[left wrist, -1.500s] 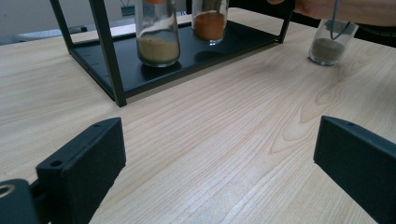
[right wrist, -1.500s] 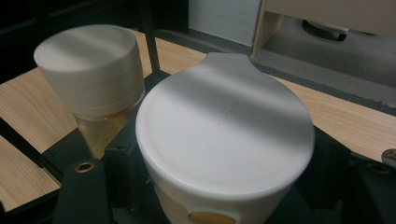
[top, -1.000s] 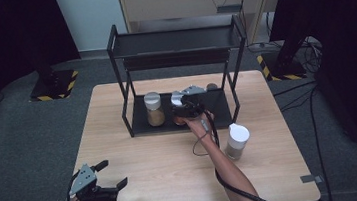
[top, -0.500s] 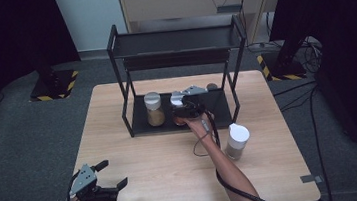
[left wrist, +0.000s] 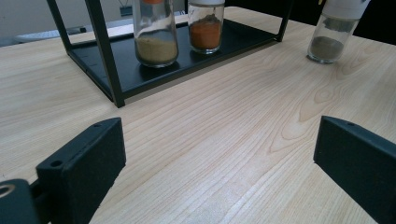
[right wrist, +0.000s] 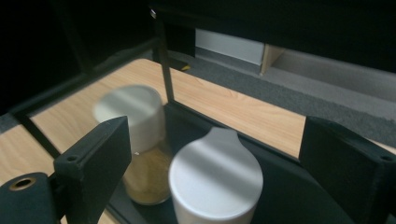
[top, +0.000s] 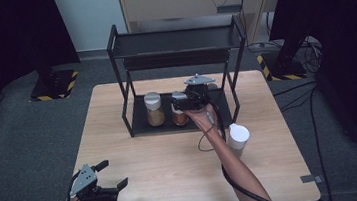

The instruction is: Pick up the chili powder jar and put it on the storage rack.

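Orange-spice jar (top: 179, 115) stands on the bottom tray of a black two-tier rack (top: 133, 116) at the far middle of a pale wooden worktop (top: 172, 156), just beside a white-capped jar of tan powder (top: 154, 109). Above its white lid (right wrist: 215, 172), the right claw (top: 180, 102) hangs with its jaws spread to either side and not touching; they have just been opening, with the lid below the gap. Near the worktop's front left corner, the left claw (top: 112, 175) lies low with its jaws wide and nothing but bare wood between them. A third jar with a white cap (top: 238, 137) stands alone on the right of the worktop, well apart from the rack. Grey carpet surrounds the worktop, with dark curtains on both sides, yellow-and-black striped stand bases and loose cables at the right.
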